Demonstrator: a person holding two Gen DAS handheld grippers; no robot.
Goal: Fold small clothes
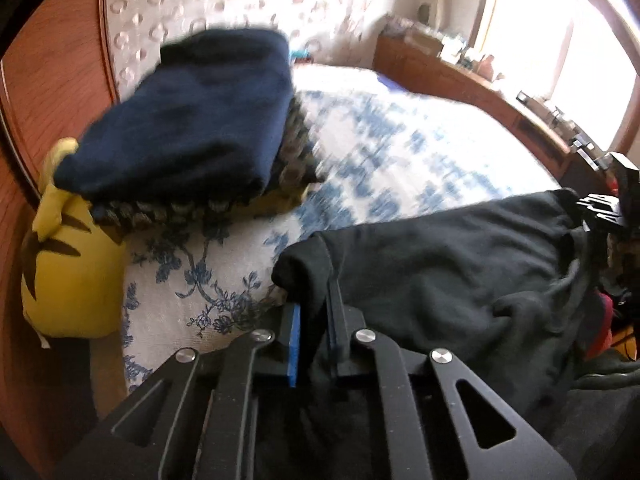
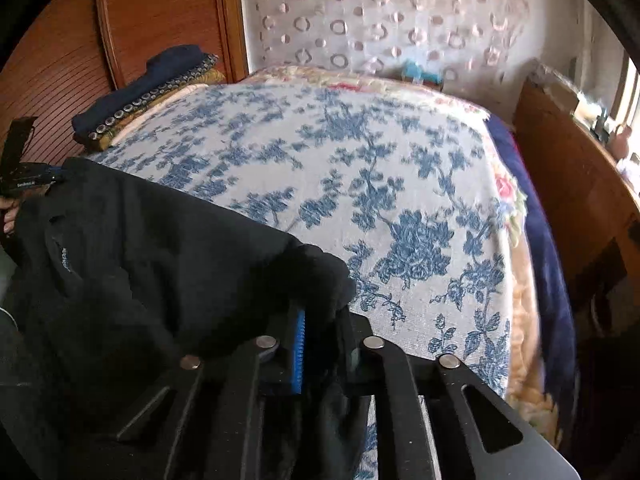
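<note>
The left gripper (image 1: 316, 312) is clamped on a corner of a black garment (image 1: 452, 264), the dark cloth bunched over and between its blue-lined pads (image 1: 295, 344) so that only a strip of the blue shows. The right gripper (image 2: 320, 320) bites the other corner of the same black garment (image 2: 152, 248) in the same way, with cloth folded over its fingertips and a blue ribbed pad (image 2: 298, 354) peeking out beneath. The garment stretches between the two grippers along the near edge of the bed (image 2: 360, 168), its far hem lying over the white bedspread with the blue flower print (image 1: 400, 152), while the rest sags toward the person. A small pale label (image 2: 66, 260) shows on the cloth in the right wrist view. In the left wrist view the right gripper's body appears at the far right edge, touching the garment's corner; in the right wrist view the left gripper sits at the far left edge, with part of a hand (image 2: 10, 216) below it.

At the far left corner of the bed stands a pile of folded clothes (image 1: 192, 136): a navy piece on top, a dark patterned piece under it, and something mustard coloured at the bottom. Just beside the pile, against the wooden wardrobe (image 1: 52, 92), sits a yellow cushion with dark brown marks (image 1: 72, 272). Behind the bed hangs a pale curtain with ring shapes (image 2: 380, 24), and a wooden sideboard (image 1: 472, 80) runs along the right under a bright window
</note>
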